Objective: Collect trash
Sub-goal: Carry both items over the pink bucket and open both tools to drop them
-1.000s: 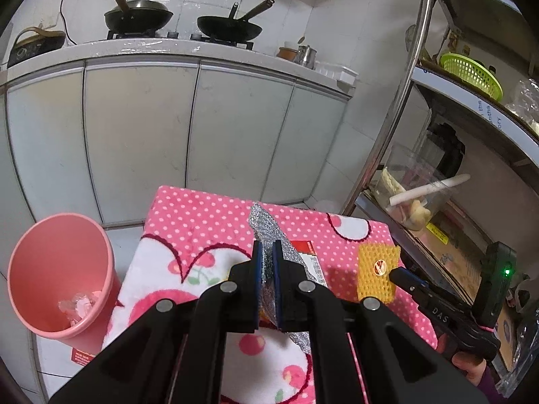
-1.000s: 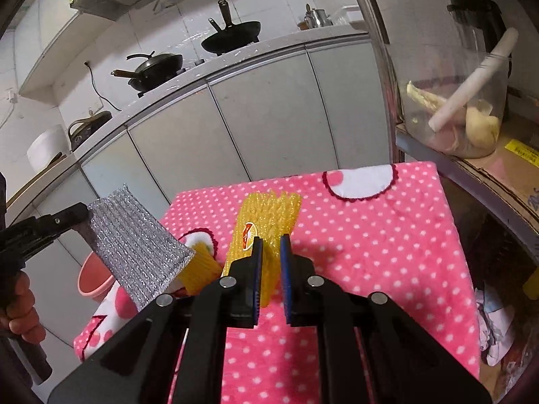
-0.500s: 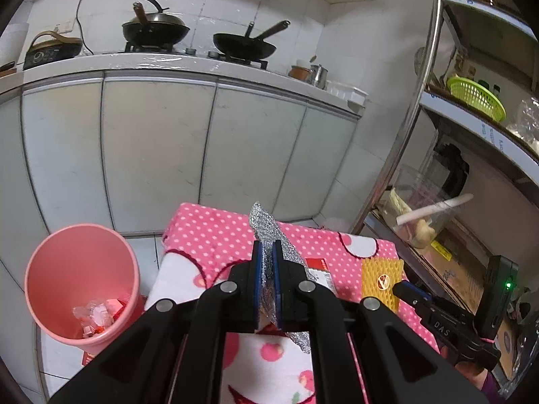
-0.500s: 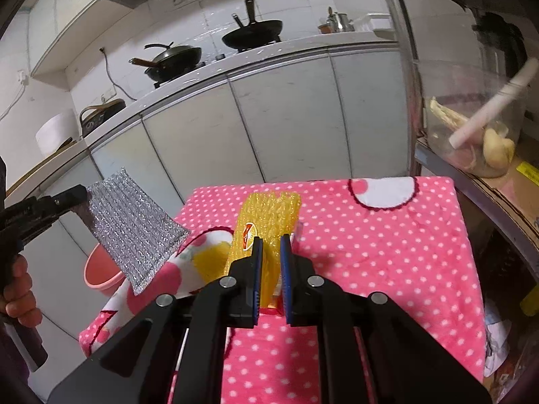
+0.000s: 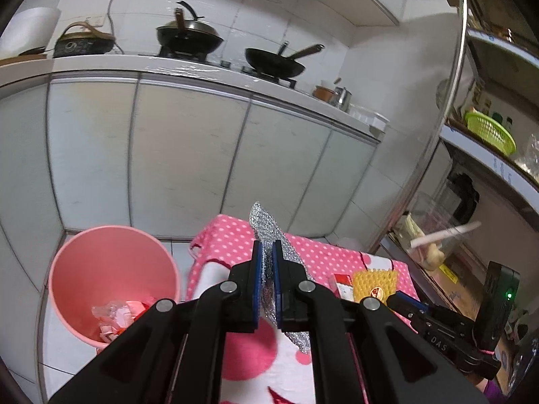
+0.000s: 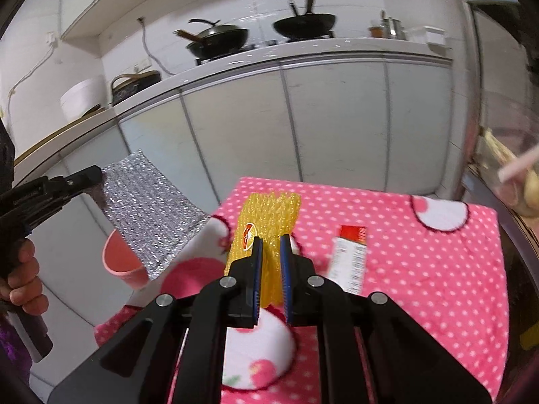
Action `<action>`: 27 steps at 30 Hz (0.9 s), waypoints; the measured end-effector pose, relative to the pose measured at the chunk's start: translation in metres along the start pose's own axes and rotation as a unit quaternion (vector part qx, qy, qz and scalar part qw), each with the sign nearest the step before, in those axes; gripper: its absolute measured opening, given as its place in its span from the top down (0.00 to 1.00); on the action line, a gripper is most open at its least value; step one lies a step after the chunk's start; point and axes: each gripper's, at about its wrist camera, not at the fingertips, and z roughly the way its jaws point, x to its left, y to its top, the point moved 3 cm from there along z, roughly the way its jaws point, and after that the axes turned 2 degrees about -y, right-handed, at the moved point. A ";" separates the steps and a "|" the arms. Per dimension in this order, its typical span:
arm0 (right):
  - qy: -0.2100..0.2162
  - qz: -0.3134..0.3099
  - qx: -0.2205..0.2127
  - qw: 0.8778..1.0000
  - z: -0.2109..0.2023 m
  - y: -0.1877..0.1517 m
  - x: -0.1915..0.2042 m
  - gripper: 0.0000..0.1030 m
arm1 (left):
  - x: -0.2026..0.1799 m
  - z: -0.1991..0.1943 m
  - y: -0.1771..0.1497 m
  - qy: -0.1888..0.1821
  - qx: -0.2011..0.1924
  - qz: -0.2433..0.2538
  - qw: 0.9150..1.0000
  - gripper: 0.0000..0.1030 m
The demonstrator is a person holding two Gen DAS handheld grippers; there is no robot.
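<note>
The left gripper (image 5: 266,262) has its jaws clamped on a crinkled silver foil sheet (image 6: 151,212), holding it in the air beyond the left edge of the table draped in a pink polka-dot cloth (image 6: 421,269). The right gripper (image 6: 269,262) has its jaws pinched narrowly on a yellow foam-mesh fruit sleeve (image 6: 269,215), lifted above the cloth. A red-and-white paper packet (image 6: 350,256) lies flat near the table's middle. A round pink plastic bin (image 5: 111,269), with scraps inside, stands on the floor by the table's left edge.
</note>
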 end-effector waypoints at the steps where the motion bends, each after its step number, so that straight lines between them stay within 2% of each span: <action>1: 0.004 -0.006 0.001 1.000 0.002 0.002 0.007 0.90 | 0.005 -0.002 0.001 0.002 -0.003 -0.004 1.000 0.95; 16: 0.071 -0.062 0.031 0.995 0.048 0.020 0.098 0.90 | 0.094 -0.026 0.010 0.061 -0.030 -0.043 0.997 0.95; 27: 0.125 -0.079 0.079 0.986 0.103 0.022 0.152 0.90 | 0.150 -0.014 -0.003 0.119 -0.011 -0.065 0.991 0.95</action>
